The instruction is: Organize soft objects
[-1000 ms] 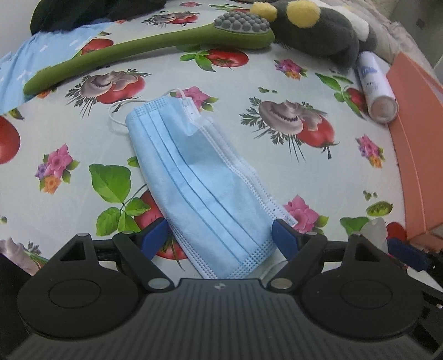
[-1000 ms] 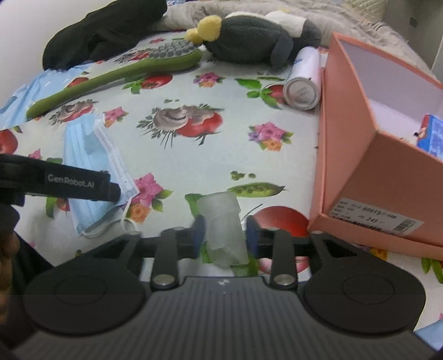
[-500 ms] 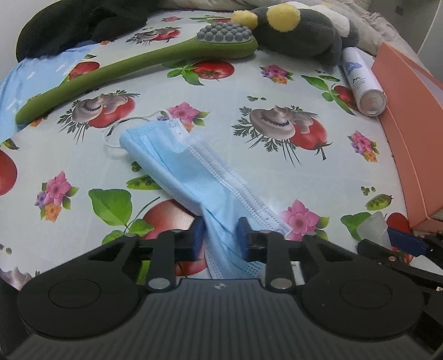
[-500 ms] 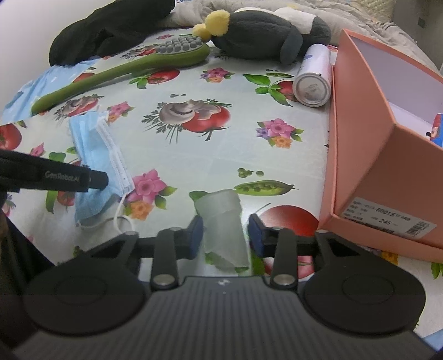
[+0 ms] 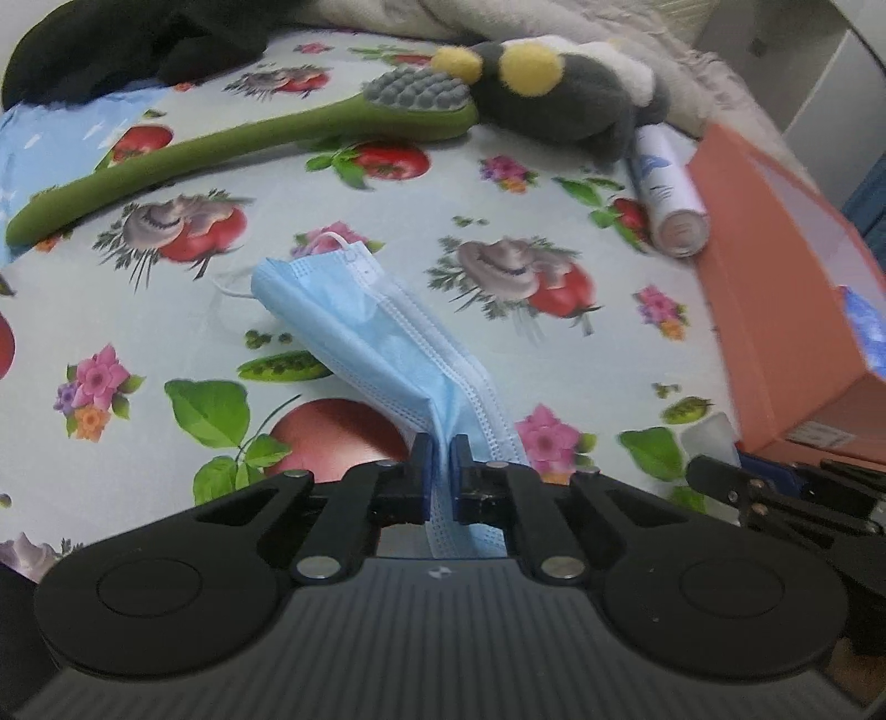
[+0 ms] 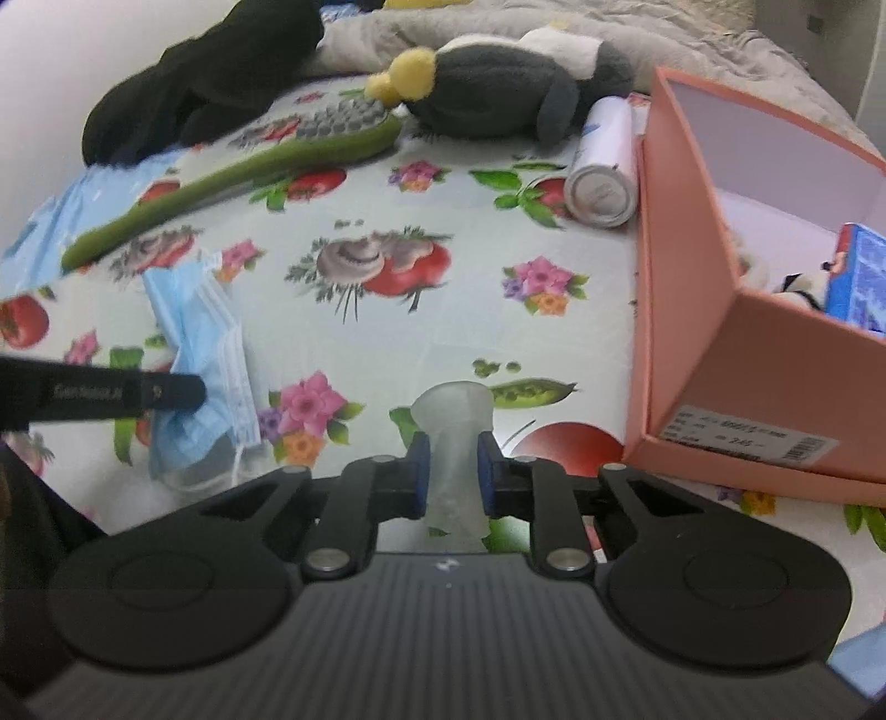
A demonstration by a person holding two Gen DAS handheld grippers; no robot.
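Observation:
A blue pleated face mask (image 5: 360,321) lies on the flowered tablecloth (image 5: 554,354). Its near end is bunched and raised between the pads of my left gripper (image 5: 437,446), which is shut on it. The mask (image 6: 205,332) also shows at the left of the right wrist view, under a left finger (image 6: 166,390). My right gripper (image 6: 451,443) has a translucent, whitish soft cup (image 6: 451,404) between its blue pads. Its jaws are closing and pinch the cup at its waist. The cup (image 5: 711,437) shows at the lower right of the left wrist view.
An open pink cardboard box (image 6: 747,343) stands to the right, with a blue packet (image 6: 858,277) inside. At the back lie a green long-handled brush (image 5: 249,144), a grey and yellow plush toy (image 5: 554,99), a white spray can (image 5: 670,194) and a black garment (image 5: 111,50).
My left jaws went from wide open to shut on the mask, folding it lengthwise and lifting its near end. My right jaws narrowed onto the translucent cup.

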